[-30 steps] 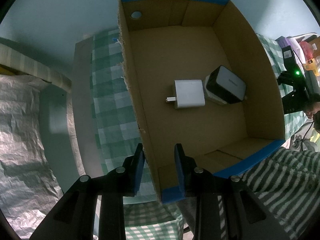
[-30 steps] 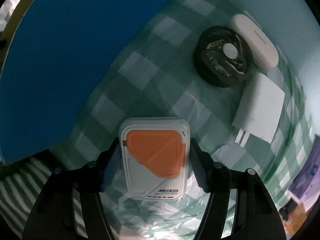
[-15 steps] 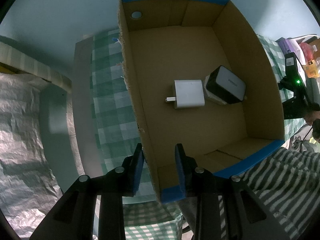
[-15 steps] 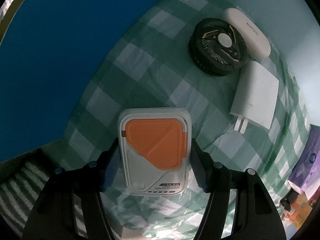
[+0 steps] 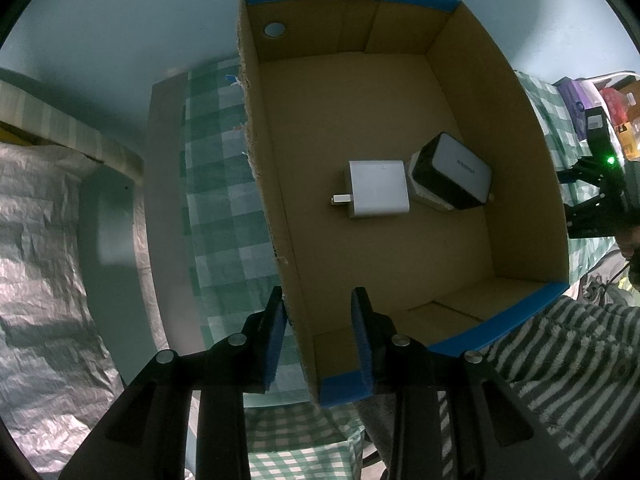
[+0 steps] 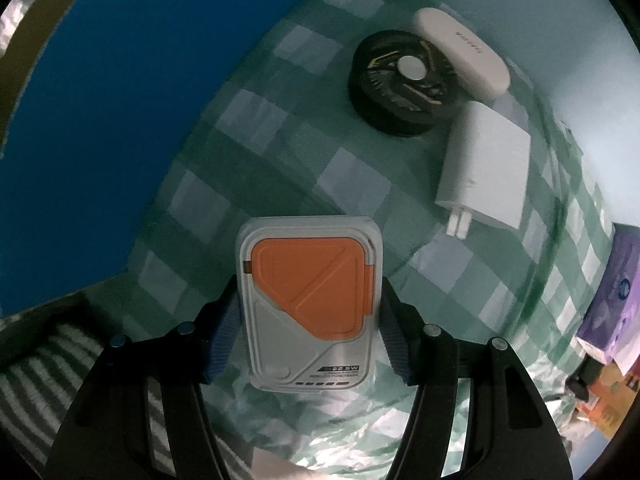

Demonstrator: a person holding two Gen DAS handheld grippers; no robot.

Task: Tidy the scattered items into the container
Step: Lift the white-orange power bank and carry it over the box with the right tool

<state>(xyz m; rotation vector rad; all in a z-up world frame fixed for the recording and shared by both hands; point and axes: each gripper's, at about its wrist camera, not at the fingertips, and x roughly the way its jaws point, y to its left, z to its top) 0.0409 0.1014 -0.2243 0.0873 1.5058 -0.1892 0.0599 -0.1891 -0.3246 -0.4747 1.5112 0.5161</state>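
Note:
An open cardboard box (image 5: 400, 280) with blue-taped rims holds a white charger (image 5: 378, 194) and a black-and-grey charger (image 5: 452, 182). My left gripper (image 5: 318, 320) points down at the box's near left corner. It is open, with one finger outside the side wall and the other inside. My right gripper (image 6: 310, 296) is shut on a white and orange power bank (image 6: 310, 304), held above the green checked cloth (image 6: 280, 152). On that cloth lie a black round fan (image 6: 396, 84), a white oval case (image 6: 460, 52) and a white plug charger (image 6: 486, 176).
The box's blue outer wall (image 6: 100, 120) rises at the left of the right wrist view. Striped fabric (image 5: 540, 360) lies by the box's near edge. A purple carton (image 6: 612, 300) and clutter stand at the table's right. Crinkled silver sheeting (image 5: 48, 260) lies left of the table.
My right gripper has risen a little with the power bank, so the fan, case and charger look smaller and farther. The left gripper and the box have stayed put.

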